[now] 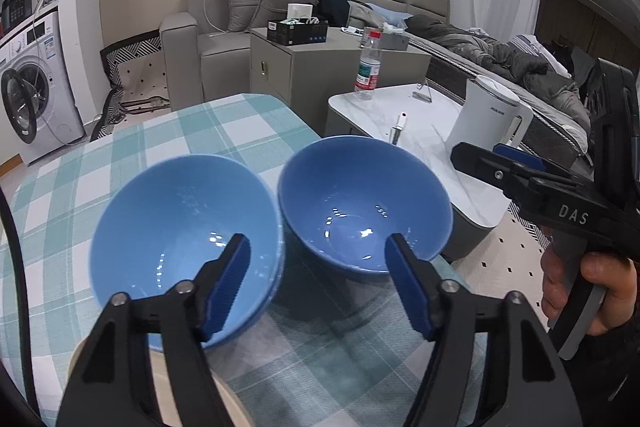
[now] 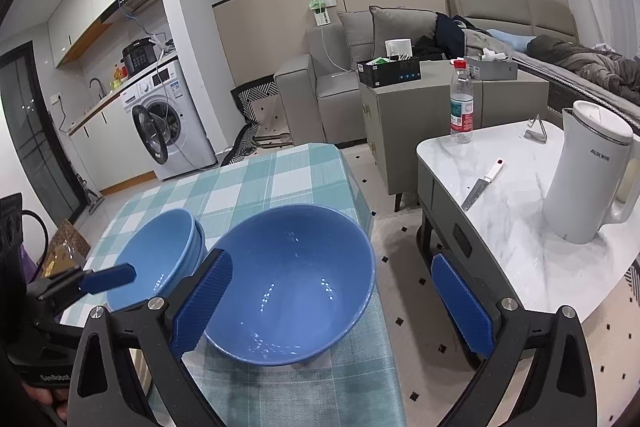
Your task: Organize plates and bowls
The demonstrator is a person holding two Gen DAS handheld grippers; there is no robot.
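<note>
Two blue bowls (image 1: 366,203) upright (mouths up), side by side

"DAS" on right gripper (image 1: 500,163) body; "GenRobot" on left gripper (image 2: 108,277) handle; "AUX" on white kettle (image 2: 588,183). Bottle (image 2: 461,103) label and washing machine (image 2: 168,119) sticker too small to read.

Blue bowls (image 1: 184,227) on teal-and-white checked tablecloth (image 1: 192,131); blue pads (image 1: 226,291) on black gripper fingers; white kettle (image 2: 588,179).

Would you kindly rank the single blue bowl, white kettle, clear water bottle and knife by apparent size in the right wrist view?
1. Single blue ceramic bowl, though it is nearest the camera.
2. White plastic kettle.
3. Clear plastic water bottle.
4. White-handled knife.
</note>
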